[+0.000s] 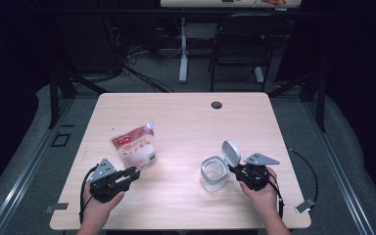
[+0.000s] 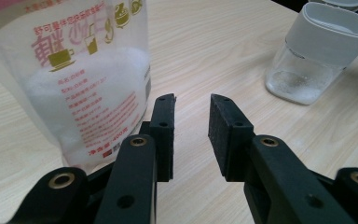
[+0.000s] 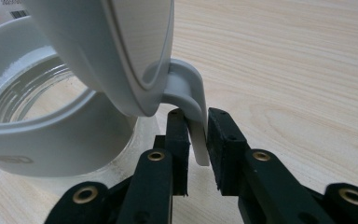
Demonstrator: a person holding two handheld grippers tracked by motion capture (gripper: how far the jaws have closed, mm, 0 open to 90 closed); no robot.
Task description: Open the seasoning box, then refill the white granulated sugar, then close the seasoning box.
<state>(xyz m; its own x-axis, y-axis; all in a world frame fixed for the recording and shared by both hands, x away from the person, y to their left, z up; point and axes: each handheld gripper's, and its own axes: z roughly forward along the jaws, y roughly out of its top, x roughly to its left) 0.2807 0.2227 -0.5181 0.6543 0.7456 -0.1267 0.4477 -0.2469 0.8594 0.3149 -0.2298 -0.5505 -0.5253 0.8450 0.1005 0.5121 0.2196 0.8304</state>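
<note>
1. Clear plastic forms the body of the jar [image 1: 212, 175], which stands on the bench [image 1: 186, 122] with a grey-white collar around its mouth; a little white powder is seen at its bottom in the left gripper view.
2. Its hinged lid [image 1: 231, 152] is raised upright on the side of the jar nearest to the right gripper [image 1: 236, 171].
3. The tab of the lid [image 3: 196, 122] is seen between the fingers of the right gripper [image 3: 196, 135], which stand only narrowly apart. One pad touches the tab, but whether both pads really press on it cannot be told.
4. The pouch [image 1: 134, 146], with white powder inside and red print, is placed well to the left of the jar, and it leans back a little.
5. The left gripper [image 1: 133, 174] is held just before the pouch, on the near side. Its fingers [image 2: 163, 126] are about half open, and nothing is held between them.
6. The step in hand is judged to be the opening of the jar, which seems almost finished.
7. For the next move, the lid must be left fully open, and the pouch must be taken firmly near its top, so that the powder can be poured into the jar without spilling.
</note>
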